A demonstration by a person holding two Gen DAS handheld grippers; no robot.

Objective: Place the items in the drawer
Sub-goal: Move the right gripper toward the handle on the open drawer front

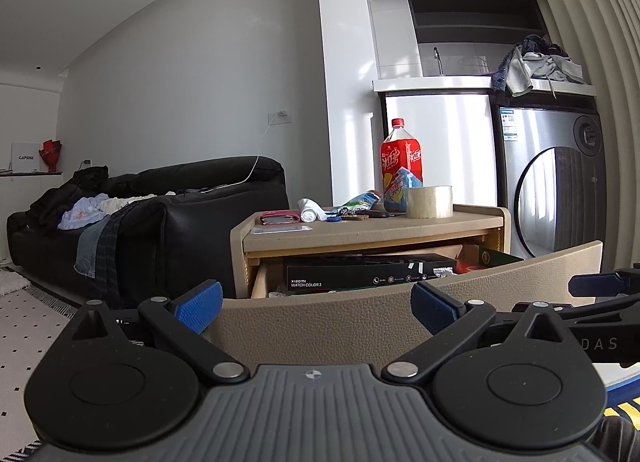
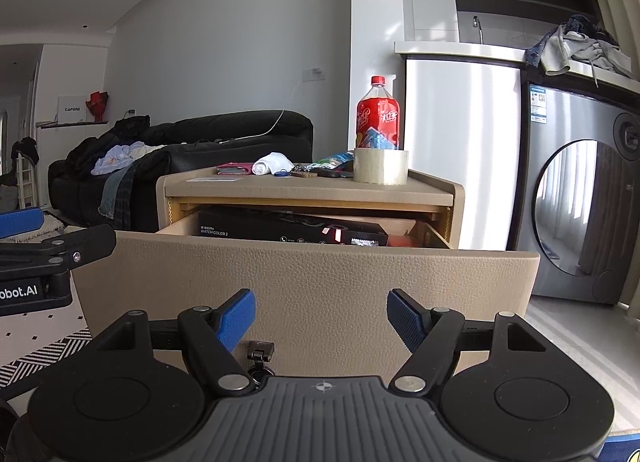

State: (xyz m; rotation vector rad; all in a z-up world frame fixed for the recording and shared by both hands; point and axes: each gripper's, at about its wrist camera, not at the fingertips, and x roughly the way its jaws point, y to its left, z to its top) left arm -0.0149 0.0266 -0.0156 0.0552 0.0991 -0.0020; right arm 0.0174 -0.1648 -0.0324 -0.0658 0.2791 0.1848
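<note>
While looking along the left gripper (image 1: 316, 308), found its blue pads (image 1: 200, 306) spread wide, held low and just in front of the beige drawer (image 1: 520, 266). Found the right gripper (image 2: 322, 316) likewise parted, facing the same leather-textured front panel from close by; could not tell whether touching. Noted the drawer pulled out of the nightstand (image 1: 360, 228) and standing open.

Saw inside it a long black box (image 1: 360, 276) printed "Xiaomi Watch Color 2", lying flat toward the left side, with other boxes to its right partly hidden behind the front panel. Spotted a small dark metal fitting (image 2: 260, 352) low on that panel, just ahead of the right gripper's left finger.

Counted the loose things up on the nightstand top, none of them in the drawer:
- a roll of clear tape (image 1: 429, 202) at the right front corner
- a red drink bottle (image 1: 400, 154) upright just behind the tape
- a green snack packet (image 1: 362, 200) left of the bottle
- keys with a blue tag (image 1: 334, 217) near the middle
- a rolled white cloth (image 1: 312, 212) beside the keys
- a pink wallet (image 1: 280, 218) touching the cloth on its left
- a flat clear sachet (image 1: 282, 229) nearest the left front edge

Made out a black sofa (image 1: 160, 214) strewn with clothes off to the left, and a silver washing machine (image 1: 556, 190) to the right.
</note>
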